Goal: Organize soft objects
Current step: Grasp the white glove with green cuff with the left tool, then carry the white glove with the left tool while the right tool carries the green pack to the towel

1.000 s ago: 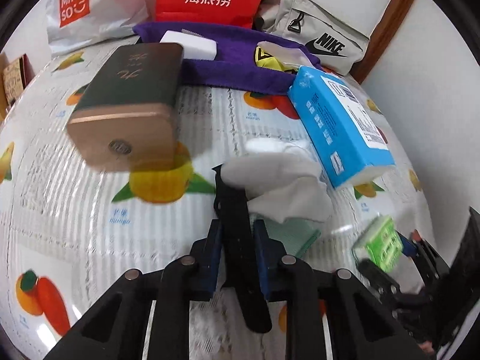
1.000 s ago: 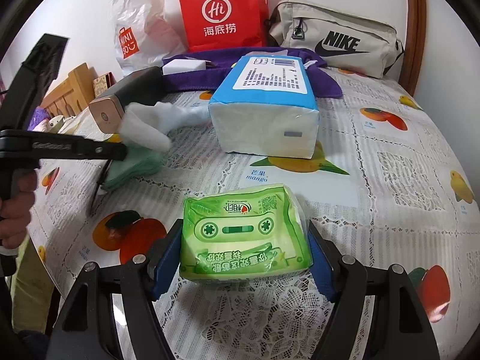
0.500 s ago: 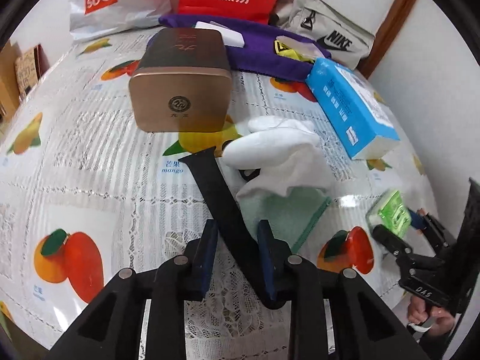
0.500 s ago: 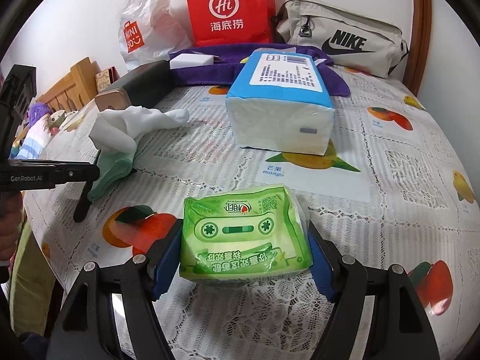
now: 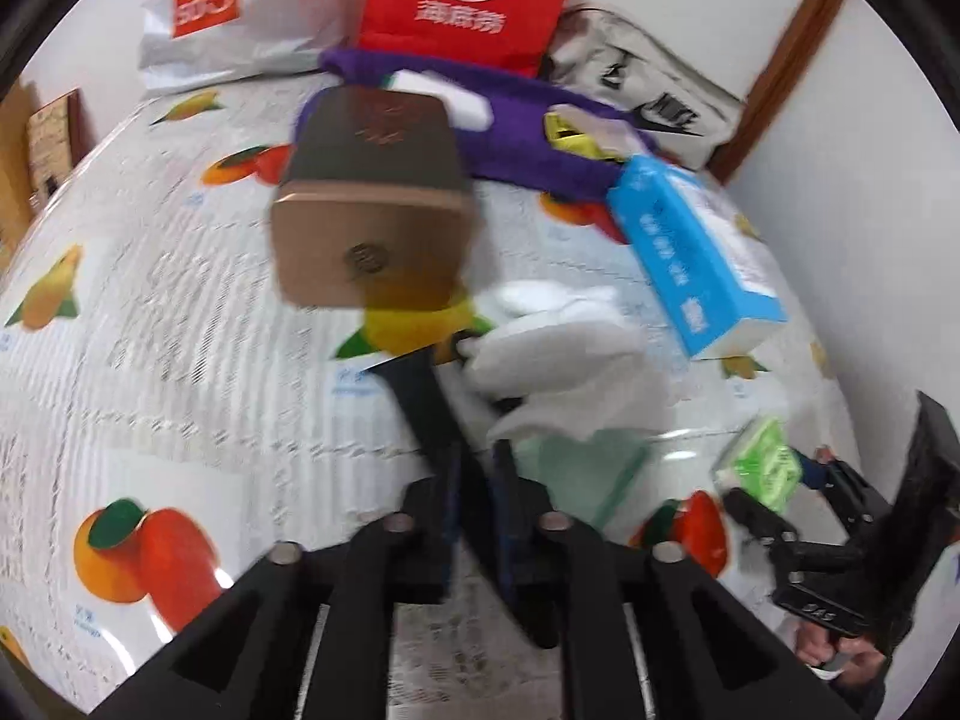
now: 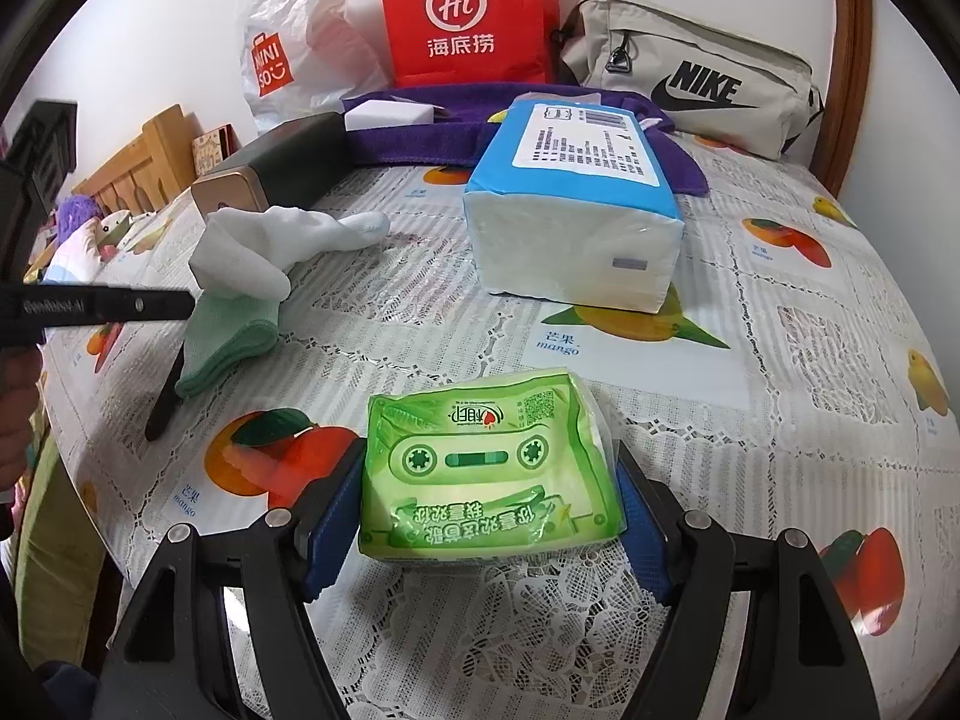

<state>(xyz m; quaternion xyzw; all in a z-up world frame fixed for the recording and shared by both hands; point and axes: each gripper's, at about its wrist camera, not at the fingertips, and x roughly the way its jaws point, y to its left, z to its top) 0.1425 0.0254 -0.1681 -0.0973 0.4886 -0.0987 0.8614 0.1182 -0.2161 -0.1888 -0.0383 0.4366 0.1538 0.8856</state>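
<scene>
My right gripper (image 6: 489, 516) is shut on a green tissue pack (image 6: 486, 468) and holds it just over the tablecloth. My left gripper (image 5: 477, 507) has its jaws nearly together around a black strap (image 5: 429, 402) that lies on the cloth; it also shows in the right wrist view (image 6: 165, 399). Just beyond the strap lie white socks (image 5: 558, 348) on a pale green cloth (image 5: 594, 468), seen too in the right wrist view as socks (image 6: 270, 240) and green cloth (image 6: 231, 339). A big blue tissue pack (image 6: 576, 198) stands behind.
A bronze-ended dark box (image 5: 372, 204) stands past the strap. A purple towel (image 6: 420, 132) with a white block (image 6: 390, 114), a red bag (image 6: 468, 12), a Miniso bag (image 6: 288, 48) and a Nike pouch (image 6: 690, 78) line the back. The table edge (image 6: 84, 480) is at left.
My left gripper has shifted and its view is blurred; the jaws have drawn closer around the black strap. My right gripper still holds the green pack, barely moved.
</scene>
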